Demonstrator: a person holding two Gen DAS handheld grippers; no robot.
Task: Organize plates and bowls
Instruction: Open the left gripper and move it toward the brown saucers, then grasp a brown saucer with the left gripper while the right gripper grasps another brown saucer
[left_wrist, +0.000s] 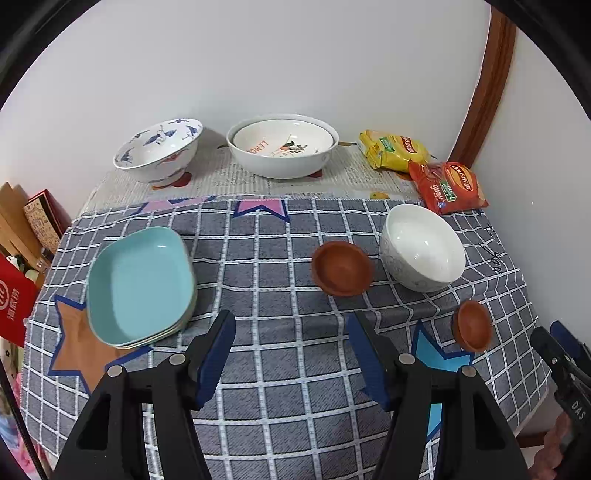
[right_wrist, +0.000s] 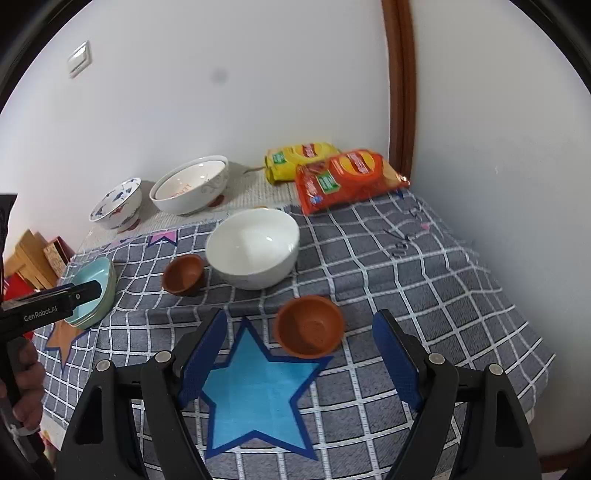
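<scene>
A stack of light-blue square plates (left_wrist: 142, 286) (right_wrist: 96, 291) lies on the checked cloth at the left. A brown bowl (left_wrist: 341, 267) (right_wrist: 183, 274) sits mid-table beside a white bowl (left_wrist: 423, 246) (right_wrist: 253, 246). A second brown bowl (left_wrist: 472, 325) (right_wrist: 310, 325) sits near the right front. My left gripper (left_wrist: 291, 350) is open and empty above the cloth, in front of the plates and the first brown bowl. My right gripper (right_wrist: 301, 350) is open and empty, just short of the second brown bowl.
At the back stand a blue-patterned bowl (left_wrist: 159, 149) (right_wrist: 116, 203) and a large white bowl with a smaller one nested inside (left_wrist: 282, 146) (right_wrist: 190, 190). Yellow (left_wrist: 391, 149) and red (left_wrist: 448, 186) snack bags lie back right. Walls close the back and right; boxes (left_wrist: 22, 229) stand left.
</scene>
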